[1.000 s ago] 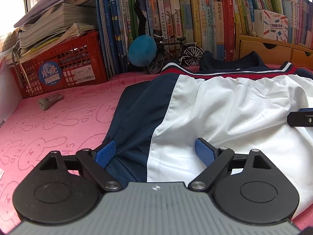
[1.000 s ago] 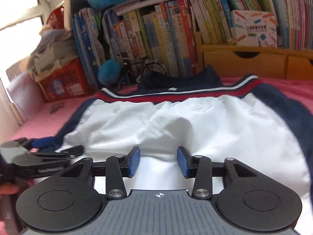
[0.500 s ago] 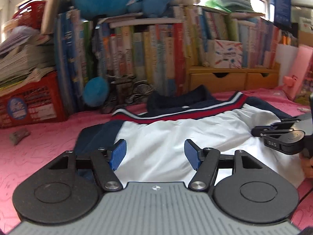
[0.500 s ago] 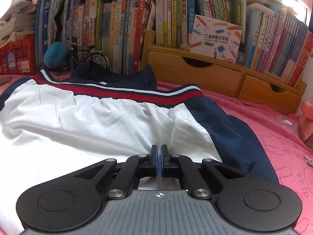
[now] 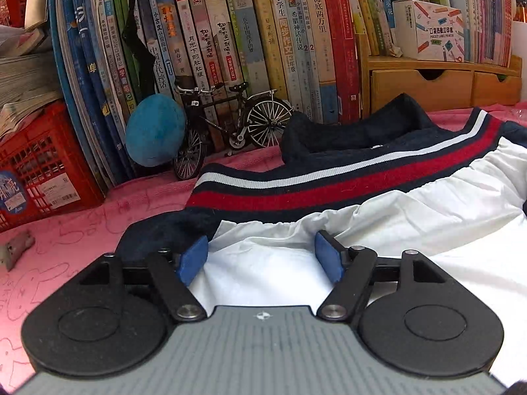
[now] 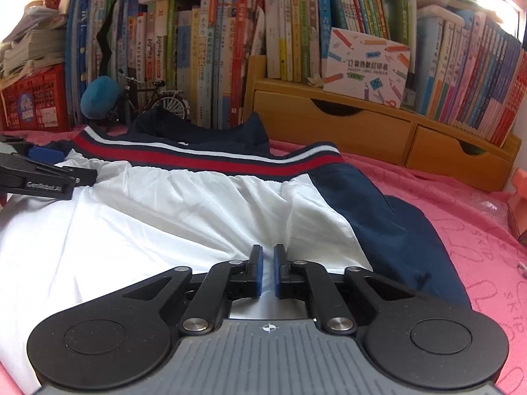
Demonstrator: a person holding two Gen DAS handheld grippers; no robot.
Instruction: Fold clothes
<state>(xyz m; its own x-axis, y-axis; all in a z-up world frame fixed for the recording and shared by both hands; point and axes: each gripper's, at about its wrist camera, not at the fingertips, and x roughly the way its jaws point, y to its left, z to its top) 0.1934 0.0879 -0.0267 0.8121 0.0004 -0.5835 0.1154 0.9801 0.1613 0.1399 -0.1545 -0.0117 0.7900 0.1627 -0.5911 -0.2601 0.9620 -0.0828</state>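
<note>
jacket (image 5: 378,230), white with navy sides and a red-striped hem, lies spread on the pink blanket (image 5: 66,230) in front of the bookshelf. left gripper (image 5: 262,256) sits spread wide over the white cloth near the hem. right gripper (image 6: 267,271) is nearly closed with a narrow gap, perhaps pinching a white fold; i cannot tell.

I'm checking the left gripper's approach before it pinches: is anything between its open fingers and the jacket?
Nothing visible does. The left gripper is open directly over the jacket, with only white fabric between its fingers. The toy bicycle and blue ball sit farther back by the books.
</note>
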